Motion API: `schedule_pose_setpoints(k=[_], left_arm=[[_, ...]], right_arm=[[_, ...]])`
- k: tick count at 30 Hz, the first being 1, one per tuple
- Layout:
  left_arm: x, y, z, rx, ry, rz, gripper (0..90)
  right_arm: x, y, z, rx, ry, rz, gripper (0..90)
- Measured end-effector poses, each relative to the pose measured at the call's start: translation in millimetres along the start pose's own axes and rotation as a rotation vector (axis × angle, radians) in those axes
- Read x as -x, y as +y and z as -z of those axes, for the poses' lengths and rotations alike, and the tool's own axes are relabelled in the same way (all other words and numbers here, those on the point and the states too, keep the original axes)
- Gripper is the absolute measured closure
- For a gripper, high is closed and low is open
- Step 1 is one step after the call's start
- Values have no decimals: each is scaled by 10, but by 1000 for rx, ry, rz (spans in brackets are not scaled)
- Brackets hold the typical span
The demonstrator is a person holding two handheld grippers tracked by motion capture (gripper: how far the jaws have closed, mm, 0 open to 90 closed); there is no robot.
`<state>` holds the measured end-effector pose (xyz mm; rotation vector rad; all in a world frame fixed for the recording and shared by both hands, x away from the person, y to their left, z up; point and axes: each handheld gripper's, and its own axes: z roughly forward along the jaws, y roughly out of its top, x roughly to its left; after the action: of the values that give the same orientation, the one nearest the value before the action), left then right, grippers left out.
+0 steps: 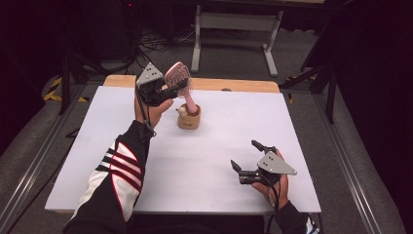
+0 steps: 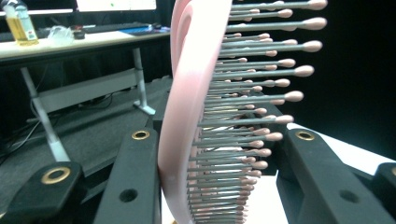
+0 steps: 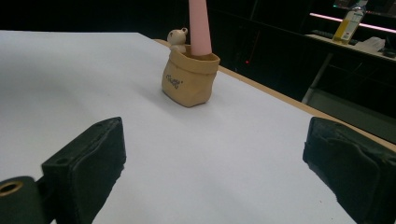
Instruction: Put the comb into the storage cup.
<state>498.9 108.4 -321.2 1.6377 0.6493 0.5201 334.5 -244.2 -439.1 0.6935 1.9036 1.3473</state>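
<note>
Hairbrush (image 1: 179,77) head clamped in left gripper (image 1: 168,92), handle already in pouch (image 1: 189,118); release left. Right gripper (image 1: 247,158) open, idle, well apart.

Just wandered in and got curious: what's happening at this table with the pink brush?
A person holds a two-fingered gripper in each hand. The left gripper is shut on the head of a pink hairbrush, whose handle stands in a small tan holder with a tiny bear on its rim, at the far side of the white table. The right gripper rests open near the front, holding nothing.
</note>
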Motion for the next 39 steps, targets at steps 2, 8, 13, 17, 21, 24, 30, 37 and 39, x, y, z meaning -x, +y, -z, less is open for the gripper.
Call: schedule_pose_setpoints(k=[2, 8, 13, 17, 21, 24, 30, 37, 39], left_arm=[[-15, -23, -40, -6, 12, 3, 632], [-70, -127, -178, -44, 17, 20, 632], [-91, -190, -255, -61, 26, 28, 632], [-94, -230, -294, -72, 25, 38, 631], [-88, -268, -334, -79, 15, 53, 631], [-89, -288, -352, -79, 20, 48, 631], [-101, -337, -379, -85, 22, 62, 631], [-111, -403, -408, -82, 22, 92, 630], [-124, -413, -411, -78, 24, 95, 630]], right_arm=[[0, -4, -2, -1, -2, -1, 64], [0, -5, -1, -2, 1, -1, 63], [2, -7, -4, -2, 3, -3, 63], [-3, -8, -7, -7, 11, 0, 63], [-3, -13, -16, -10, 11, -1, 63], [-8, -12, -16, -11, 14, 3, 63], [-13, -16, -26, -14, 20, 4, 63], [-19, -20, -35, -18, 24, 4, 63], [-21, -21, -37, -19, 24, 6, 63]])
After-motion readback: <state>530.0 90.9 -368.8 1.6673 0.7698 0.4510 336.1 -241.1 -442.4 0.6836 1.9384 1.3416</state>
